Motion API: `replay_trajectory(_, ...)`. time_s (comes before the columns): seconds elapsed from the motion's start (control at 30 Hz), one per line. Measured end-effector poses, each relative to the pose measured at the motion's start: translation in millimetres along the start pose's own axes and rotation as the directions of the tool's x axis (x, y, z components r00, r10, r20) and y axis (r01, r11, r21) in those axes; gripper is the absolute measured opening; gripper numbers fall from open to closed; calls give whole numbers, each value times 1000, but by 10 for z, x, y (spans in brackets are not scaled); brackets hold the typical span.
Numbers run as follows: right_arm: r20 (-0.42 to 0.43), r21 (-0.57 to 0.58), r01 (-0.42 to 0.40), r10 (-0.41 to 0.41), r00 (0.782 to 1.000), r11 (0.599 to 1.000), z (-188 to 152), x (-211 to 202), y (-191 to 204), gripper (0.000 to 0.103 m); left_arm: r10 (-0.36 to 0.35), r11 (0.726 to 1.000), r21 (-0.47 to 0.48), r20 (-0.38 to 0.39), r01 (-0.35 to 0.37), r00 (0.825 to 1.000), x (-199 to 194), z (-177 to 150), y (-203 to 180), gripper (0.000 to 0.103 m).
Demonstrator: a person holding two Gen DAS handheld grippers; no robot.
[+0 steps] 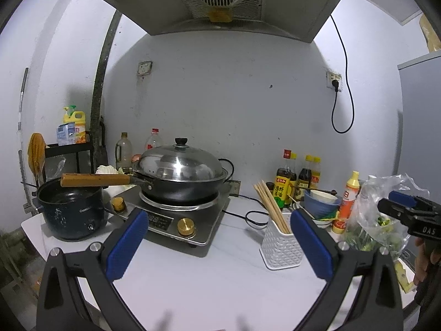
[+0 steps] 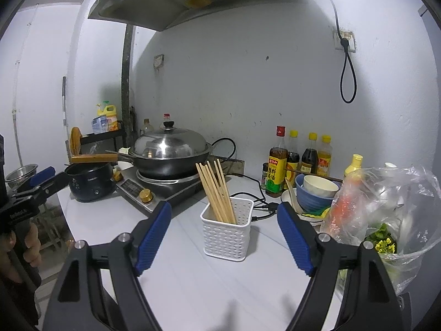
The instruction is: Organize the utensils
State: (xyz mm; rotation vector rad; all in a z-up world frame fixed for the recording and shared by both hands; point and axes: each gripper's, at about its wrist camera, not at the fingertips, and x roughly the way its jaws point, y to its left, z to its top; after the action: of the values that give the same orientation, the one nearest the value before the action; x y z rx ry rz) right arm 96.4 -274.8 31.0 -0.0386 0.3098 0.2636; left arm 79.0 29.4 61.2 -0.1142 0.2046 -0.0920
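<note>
A white perforated utensil holder (image 2: 227, 230) stands on the white counter (image 2: 220, 289) with several wooden chopsticks (image 2: 216, 190) leaning in it. It also shows in the left wrist view (image 1: 279, 244), with the chopsticks (image 1: 271, 205). My right gripper (image 2: 224, 233) is open and empty, its blue pads either side of the holder and short of it. My left gripper (image 1: 219, 241) is open and empty, to the left of the holder and above bare counter. The right gripper also appears at the right edge of the left wrist view (image 1: 408, 209).
An induction cooker (image 1: 179, 218) carries a lidded wok (image 1: 179, 173) with a wooden handle. A dark pot (image 1: 71, 209) stands at the left. Sauce bottles (image 2: 297, 162), stacked bowls (image 2: 317, 193) and a plastic bag of greens (image 2: 386, 215) crowd the right. A black cord (image 2: 256, 201) lies behind the holder.
</note>
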Motion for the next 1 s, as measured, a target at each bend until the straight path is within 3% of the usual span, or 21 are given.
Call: replay_trajectory(1.0,0,41,6,-6,1000,999,-80,19,-191,78,15,1000,-6,-10,-15,1000,44,5,-111,103)
